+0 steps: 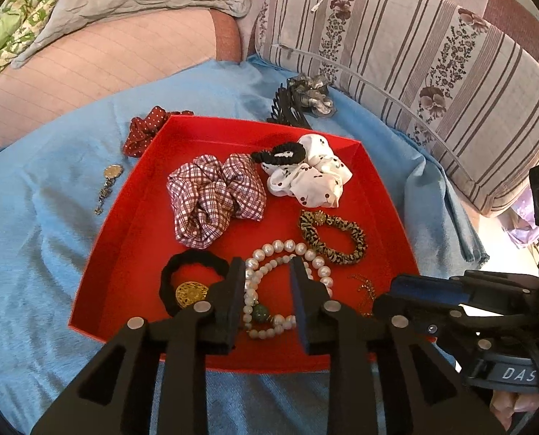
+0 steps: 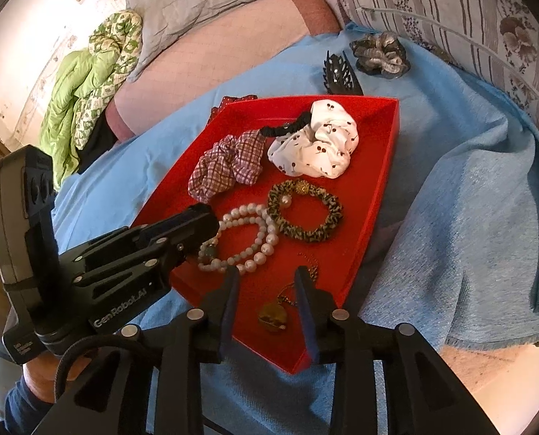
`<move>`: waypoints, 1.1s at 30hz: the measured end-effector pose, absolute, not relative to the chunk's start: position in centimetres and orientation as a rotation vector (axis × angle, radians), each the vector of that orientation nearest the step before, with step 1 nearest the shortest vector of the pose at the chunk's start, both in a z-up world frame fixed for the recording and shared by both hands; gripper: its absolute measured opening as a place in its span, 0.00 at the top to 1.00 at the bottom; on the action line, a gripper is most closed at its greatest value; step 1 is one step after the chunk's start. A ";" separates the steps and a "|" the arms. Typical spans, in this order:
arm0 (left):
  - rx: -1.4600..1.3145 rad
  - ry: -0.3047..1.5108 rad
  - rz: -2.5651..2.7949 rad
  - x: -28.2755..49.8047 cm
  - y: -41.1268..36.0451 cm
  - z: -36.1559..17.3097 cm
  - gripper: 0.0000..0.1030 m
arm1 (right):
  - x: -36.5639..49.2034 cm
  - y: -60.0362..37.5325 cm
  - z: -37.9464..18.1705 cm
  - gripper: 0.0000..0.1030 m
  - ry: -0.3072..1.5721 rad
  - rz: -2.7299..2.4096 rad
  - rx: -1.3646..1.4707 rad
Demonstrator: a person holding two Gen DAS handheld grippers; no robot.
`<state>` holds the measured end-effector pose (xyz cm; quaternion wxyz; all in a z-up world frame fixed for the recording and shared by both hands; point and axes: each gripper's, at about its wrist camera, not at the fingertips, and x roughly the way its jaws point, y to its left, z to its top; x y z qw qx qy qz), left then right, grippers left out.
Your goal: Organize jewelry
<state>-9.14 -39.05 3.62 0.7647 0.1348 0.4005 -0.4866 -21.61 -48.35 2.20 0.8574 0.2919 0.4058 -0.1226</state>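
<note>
Bed: we work on a blue blanket (image 1: 34, 253) spread over it.
Red tray (image 1: 124, 253): it sits mid-blanket and holds most pieces.
Scrunchies: the plaid scrunchie (image 1: 215, 199) and white scrunchie (image 1: 313, 177) lie toward the tray's far edge.
Pearl necklace (image 1: 284, 282): it is coiled near the tray's near edge, under our left gripper (image 1: 266, 304), whose jaws stand apart, pinching nothing.
Gold pendant (image 2: 272, 317): it lies at the tray's near corner between the parted jaws of our right gripper (image 2: 267, 308); no pad presses on it.
Stragglers: a silver charm (image 1: 108, 185) lies on the blanket beside the tray's left edge, a black comb (image 1: 287, 108) behind the far edge.
Advice: we judge both drops done; lift straight up so no chain snags, then fetch the stragglers.
</note>
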 end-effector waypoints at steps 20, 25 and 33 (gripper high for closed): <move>0.288 0.716 -0.792 -9.5 -31.1 6.6 0.21 | -22.4 -45.4 4.8 0.27 0.781 -0.485 0.353; 0.284 0.677 -0.753 -10.8 -26.7 7.2 0.18 | -22.8 -43.6 5.3 0.21 0.772 -0.533 0.296; 0.247 0.627 -0.722 -14.2 -20.5 8.8 0.09 | -24.3 -40.2 7.0 0.14 0.698 -0.635 0.175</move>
